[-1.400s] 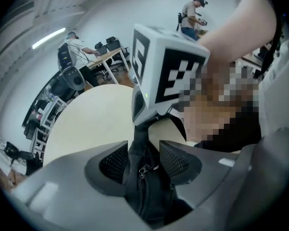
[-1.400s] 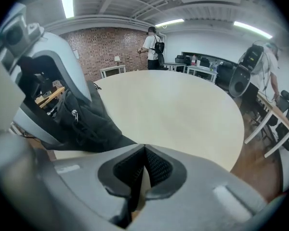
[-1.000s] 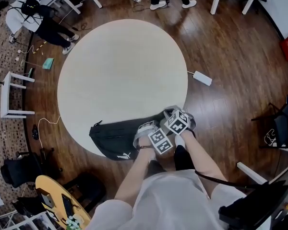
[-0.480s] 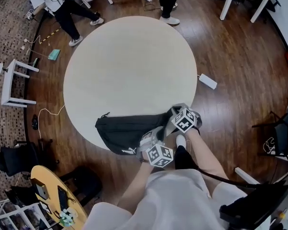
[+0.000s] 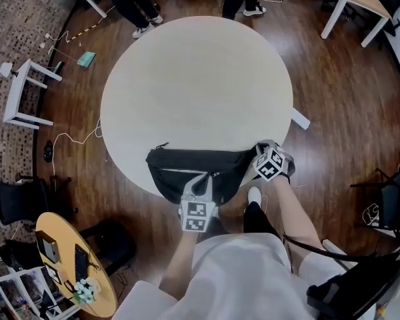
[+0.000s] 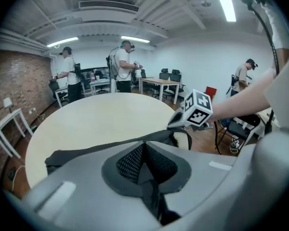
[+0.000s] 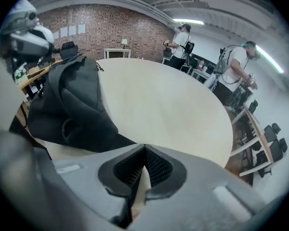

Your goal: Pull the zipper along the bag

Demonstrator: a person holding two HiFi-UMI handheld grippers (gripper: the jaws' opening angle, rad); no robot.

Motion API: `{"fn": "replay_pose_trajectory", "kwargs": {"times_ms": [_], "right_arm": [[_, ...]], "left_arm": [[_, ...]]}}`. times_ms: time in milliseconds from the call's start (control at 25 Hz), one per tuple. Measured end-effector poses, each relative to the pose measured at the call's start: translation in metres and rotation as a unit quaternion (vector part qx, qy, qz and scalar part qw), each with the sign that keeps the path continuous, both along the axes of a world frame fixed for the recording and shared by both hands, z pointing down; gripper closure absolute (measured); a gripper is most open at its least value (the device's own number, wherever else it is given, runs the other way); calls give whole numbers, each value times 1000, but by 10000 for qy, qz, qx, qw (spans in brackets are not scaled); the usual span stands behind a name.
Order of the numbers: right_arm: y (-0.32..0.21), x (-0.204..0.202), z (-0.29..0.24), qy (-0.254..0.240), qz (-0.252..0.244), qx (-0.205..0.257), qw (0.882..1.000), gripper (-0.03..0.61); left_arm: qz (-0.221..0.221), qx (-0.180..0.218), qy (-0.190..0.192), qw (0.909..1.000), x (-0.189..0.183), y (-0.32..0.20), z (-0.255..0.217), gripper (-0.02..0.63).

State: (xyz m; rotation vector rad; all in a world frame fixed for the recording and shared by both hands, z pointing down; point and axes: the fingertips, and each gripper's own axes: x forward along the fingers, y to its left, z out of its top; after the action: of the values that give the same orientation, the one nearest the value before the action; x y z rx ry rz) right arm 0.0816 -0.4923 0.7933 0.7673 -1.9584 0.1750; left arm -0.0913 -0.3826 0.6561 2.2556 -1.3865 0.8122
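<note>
A black waist bag (image 5: pixel 187 165) lies across the near edge of the round pale table (image 5: pixel 193 79). A light zipper line runs along the bag's front. My left gripper (image 5: pixel 198 187) sits at the middle of that front. In the left gripper view its jaws (image 6: pixel 143 146) are shut, with a dark strip, apparently the zipper pull, pinched between them. My right gripper (image 5: pixel 259 160) is at the bag's right end. Seen in the right gripper view, the bag (image 7: pixel 72 105) reaches up to that gripper's shut jaws (image 7: pixel 144 150), which seem to pinch its end.
Several people stand at desks beyond the table's far side. A white stool (image 5: pixel 23 92) stands on the left and a white power strip (image 5: pixel 300 119) lies on the floor at the right. A small yellow table (image 5: pixel 73 259) with items is at the lower left.
My left gripper has moved away from the right gripper, leftward along the bag's front to its middle. The right gripper stays at the bag's right end.
</note>
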Motion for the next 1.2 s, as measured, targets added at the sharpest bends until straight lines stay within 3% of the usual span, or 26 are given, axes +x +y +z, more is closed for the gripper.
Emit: {"fn": "replay_pose_trajectory", "kwargs": {"times_ms": [160, 320, 440, 560, 680, 760, 880, 1040, 1200], "right_arm": [[-7, 19, 8, 723, 127, 383, 9966, 597], [-14, 35, 8, 734, 490, 282, 9957, 597], [-16, 35, 5, 623, 701, 232, 9953, 595], [-7, 9, -29, -357, 953, 229, 9945, 594], [44, -62, -61, -1688, 436, -281, 9843, 594], [88, -95, -59, -1975, 63, -715, 9777, 594], [130, -117, -44, -1700, -182, -1079, 9794, 594], [132, -125, -12, -1112, -56, -1130, 9873, 594], [117, -117, -4, -832, 100, -818, 9931, 594]], "left_arm": [[-533, 186, 77, 9984, -57, -11, -20, 589], [-864, 154, 55, 9961, -119, -8, -21, 591], [-859, 47, 101, 9962, -143, -7, -10, 591], [-573, 53, 317, 9978, -133, -13, -6, 591], [-313, 103, 445, 9985, -120, -19, -4, 591], [-231, 110, 541, 9982, -112, -21, -4, 591], [-55, 134, 644, 9978, -99, -25, -6, 591], [58, 164, 782, 9968, -90, -29, -9, 591], [-417, 131, 800, 9958, -131, -28, -10, 591]]}}
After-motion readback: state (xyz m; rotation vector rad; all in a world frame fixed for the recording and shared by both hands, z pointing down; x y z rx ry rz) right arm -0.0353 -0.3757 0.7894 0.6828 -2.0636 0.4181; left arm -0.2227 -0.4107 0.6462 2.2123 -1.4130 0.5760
